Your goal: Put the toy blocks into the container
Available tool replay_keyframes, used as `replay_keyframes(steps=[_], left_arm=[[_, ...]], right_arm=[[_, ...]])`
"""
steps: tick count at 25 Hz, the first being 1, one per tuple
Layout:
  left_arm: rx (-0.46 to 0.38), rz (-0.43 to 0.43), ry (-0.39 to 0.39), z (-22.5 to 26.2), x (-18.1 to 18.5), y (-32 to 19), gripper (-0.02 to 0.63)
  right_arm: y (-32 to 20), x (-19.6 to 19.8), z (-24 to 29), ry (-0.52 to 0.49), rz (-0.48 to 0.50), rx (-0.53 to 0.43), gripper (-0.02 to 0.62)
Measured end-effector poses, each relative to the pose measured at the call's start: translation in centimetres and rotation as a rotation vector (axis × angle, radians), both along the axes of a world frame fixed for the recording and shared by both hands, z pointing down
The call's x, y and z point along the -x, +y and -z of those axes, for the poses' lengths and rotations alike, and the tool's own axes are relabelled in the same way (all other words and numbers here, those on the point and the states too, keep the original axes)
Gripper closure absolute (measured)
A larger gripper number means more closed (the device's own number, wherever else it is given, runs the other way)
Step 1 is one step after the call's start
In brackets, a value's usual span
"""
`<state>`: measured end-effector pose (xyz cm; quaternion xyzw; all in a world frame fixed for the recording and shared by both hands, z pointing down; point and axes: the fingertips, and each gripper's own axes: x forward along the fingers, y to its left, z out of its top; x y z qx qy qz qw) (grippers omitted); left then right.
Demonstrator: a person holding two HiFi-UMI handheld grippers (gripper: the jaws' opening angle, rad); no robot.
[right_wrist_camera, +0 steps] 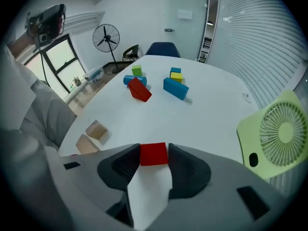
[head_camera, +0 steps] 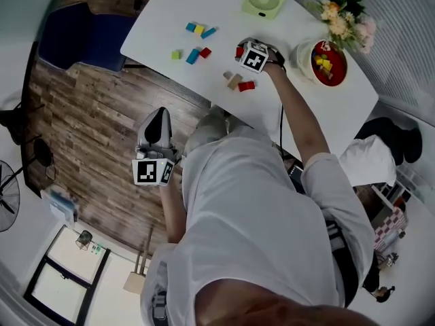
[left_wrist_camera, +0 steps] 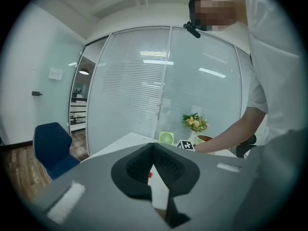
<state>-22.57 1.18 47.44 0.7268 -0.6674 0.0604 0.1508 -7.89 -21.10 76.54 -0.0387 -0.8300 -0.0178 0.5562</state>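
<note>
My right gripper [right_wrist_camera: 153, 157] stands open low over the white table [right_wrist_camera: 211, 114], with a red block [right_wrist_camera: 153, 154] between its fingertips; the block rests on the table. In the head view the same gripper [head_camera: 242, 51] is at the table's middle, left of the red bowl [head_camera: 300, 55], which holds a few blocks. Loose blocks lie beyond: a red wedge [right_wrist_camera: 139, 89], a blue block [right_wrist_camera: 175, 88], a green cube [right_wrist_camera: 137, 71], two wooden blocks [right_wrist_camera: 91, 137]. My left gripper [head_camera: 158, 138] hangs shut and empty over the wooden floor, off the table.
A green desk fan [head_camera: 264, 1] stands at the table's far side, close on my right gripper's right [right_wrist_camera: 276, 134]. A flower bunch [head_camera: 343, 15] stands behind the bowl. A blue chair [head_camera: 81, 36] stands at the table's far end.
</note>
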Motion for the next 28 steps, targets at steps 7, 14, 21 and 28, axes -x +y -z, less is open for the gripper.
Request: replay_keyframes(steps=[7,14,21,28], left_arm=[[-0.021,-0.033,-0.007,0.8,-0.2,-1.7,0.609],[-0.050,-0.177,-0.005,1.2,-2.5,-5.3,0.609],[-0.092,-0.378,0.008,1.5,-6.2,-10.2,0.609],[-0.128,-0.573,0.032,1.8,-10.6,-14.2,0.609]], right_arm=[[0.6,-0.3,0.4,-0.040,-0.069,0.066,0.430],[-0.5,-0.5,5.2,-0.265,-0.308,0.134,0.431],[-1.5,-4.6,11.5,-0.522,-0.578,0.175,0.431],[-2.4,-11.1,19.2,-0.766,-0.821,0.107,0.431]])
